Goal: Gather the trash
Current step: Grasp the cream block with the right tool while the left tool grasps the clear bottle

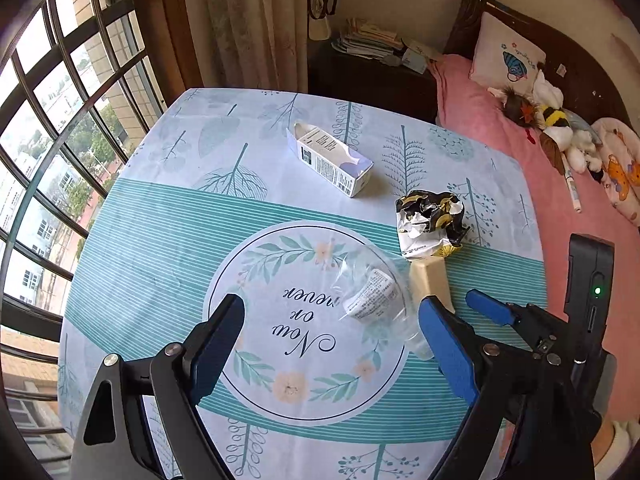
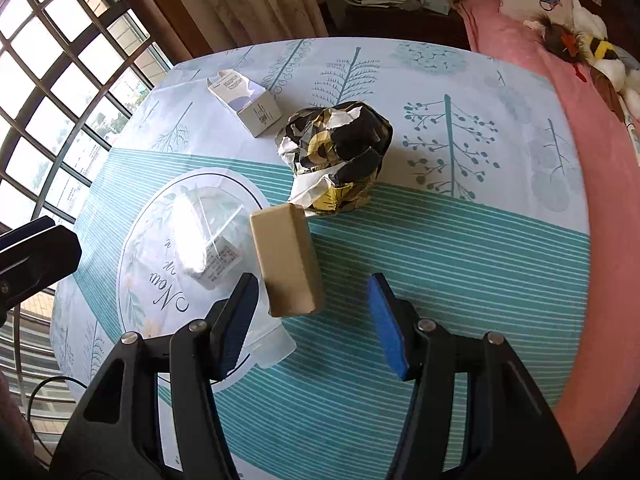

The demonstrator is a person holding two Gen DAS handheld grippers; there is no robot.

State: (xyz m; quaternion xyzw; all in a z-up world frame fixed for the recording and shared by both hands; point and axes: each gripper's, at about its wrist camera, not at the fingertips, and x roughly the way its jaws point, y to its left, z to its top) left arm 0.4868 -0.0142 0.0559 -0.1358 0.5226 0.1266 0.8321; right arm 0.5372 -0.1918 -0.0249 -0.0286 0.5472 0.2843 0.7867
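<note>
Both grippers — left gripper (image 1: 332,320), right gripper (image 2: 314,312) — stand open. We judge the clear plastic cup (image 1: 372,292) light, thin, easily crushed — we hold its rim gently.

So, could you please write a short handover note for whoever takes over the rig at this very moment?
Left gripper: open, empty, poised around the clear plastic cup lying on its side on the table.
Right gripper: open, empty, fingers either side of the tan box.
Beyond these: the crumpled black-and-gold wrapper, then the open white carton further back.
Done: nothing collected; all four pieces lie on the table.
Left: pick up all four. No bin is in view.
</note>
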